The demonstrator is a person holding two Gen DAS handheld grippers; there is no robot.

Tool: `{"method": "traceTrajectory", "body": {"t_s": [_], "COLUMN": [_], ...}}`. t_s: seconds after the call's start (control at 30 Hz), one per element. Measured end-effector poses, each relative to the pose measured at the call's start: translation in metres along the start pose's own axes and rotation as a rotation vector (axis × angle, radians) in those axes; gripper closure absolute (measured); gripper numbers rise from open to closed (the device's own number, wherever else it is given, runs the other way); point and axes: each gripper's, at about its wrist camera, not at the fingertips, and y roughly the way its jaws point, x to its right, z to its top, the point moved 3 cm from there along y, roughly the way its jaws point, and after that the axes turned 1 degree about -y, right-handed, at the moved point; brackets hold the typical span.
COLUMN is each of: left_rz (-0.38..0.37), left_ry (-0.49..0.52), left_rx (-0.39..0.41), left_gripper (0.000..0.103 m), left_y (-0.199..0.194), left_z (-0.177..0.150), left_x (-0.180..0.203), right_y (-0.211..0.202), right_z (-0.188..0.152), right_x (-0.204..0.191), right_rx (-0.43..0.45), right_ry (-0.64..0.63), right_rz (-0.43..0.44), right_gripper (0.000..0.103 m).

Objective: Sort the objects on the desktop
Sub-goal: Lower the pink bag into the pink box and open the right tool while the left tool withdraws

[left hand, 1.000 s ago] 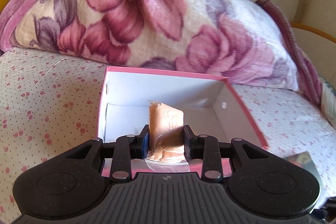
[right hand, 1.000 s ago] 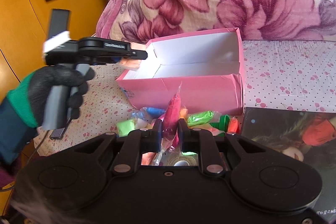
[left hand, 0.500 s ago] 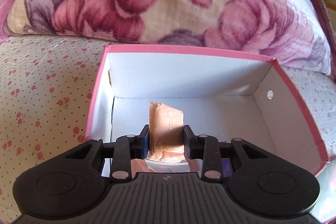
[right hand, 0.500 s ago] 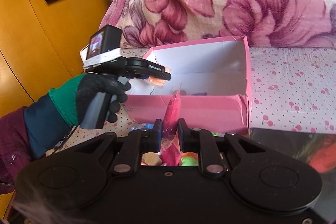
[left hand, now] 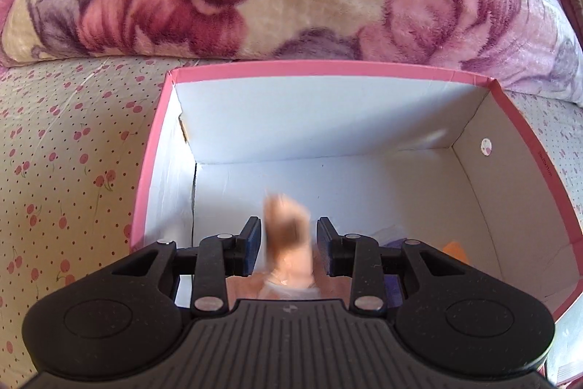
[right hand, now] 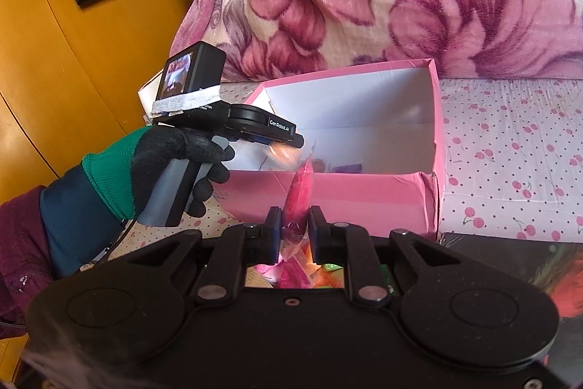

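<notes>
Your left gripper (left hand: 288, 245) hangs over the open pink cardboard box with the white inside (left hand: 328, 70); its jaws stand apart, and the tan packet in clear wrap (left hand: 288, 236) sits blurred in the gap between them, touching neither pad as far as you can see. Down in the box, by the near right corner, there's a purple piece (right hand: 346, 167) and a bit of something orange (left hand: 455, 248); too little shows to say what they are. Your right gripper (right hand: 295, 225) is clamped on a slim magenta plastic sachet (right hand: 300, 192), held upright just in front of the box's near wall; more bright wrapped bits (right hand: 291, 270) lie on the cherry-print sheet (right hand: 510, 170) below it.
</notes>
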Motion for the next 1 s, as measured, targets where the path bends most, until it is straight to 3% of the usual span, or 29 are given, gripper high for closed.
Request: {"method": "traceTrajectory", "body": {"t_s": [0.07, 0.3, 0.37, 0.63, 0.8, 1.0], "left_rz": [0.001, 0.002, 0.003, -0.009, -0.038, -0.09], "left_ry": [0.003, 0.011, 0.012, 0.03, -0.002, -0.086], "left_rx": [0.0, 0.003, 0.008, 0.096, 0.15, 0.182], "left_gripper": [0.059, 0.057, 0.057, 0.057, 0.057, 0.057], "left_y": [-0.002, -0.008, -0.014, -0.061, -0.1, -0.142], "left_z": [-0.001, -0.005, 0.007, 0.001, -0.024, -0.077], "left_x": [0.0, 0.0, 0.009, 0.014, 0.009, 0.0], "right_y": [0.0, 0.0, -0.001, -0.004, -0.004, 0.006], "right_z": [0.001, 0.005, 0.007, 0.024, 0.039, 0.056], "right_x": [0.0, 0.001, 0.001, -0.001, 0.0, 0.002], "right_rx": [0.0, 0.005, 0.009, 0.023, 0.029, 0.019], "right_ry": [0.002, 0.016, 0.017, 0.005, -0.015, -0.015], "right_rz": [0.0, 0.0, 0.0, -0.014, -0.042, -0.054], "right_gripper": [0.088, 0.088, 0.088, 0.088, 0.088, 0.088]}}
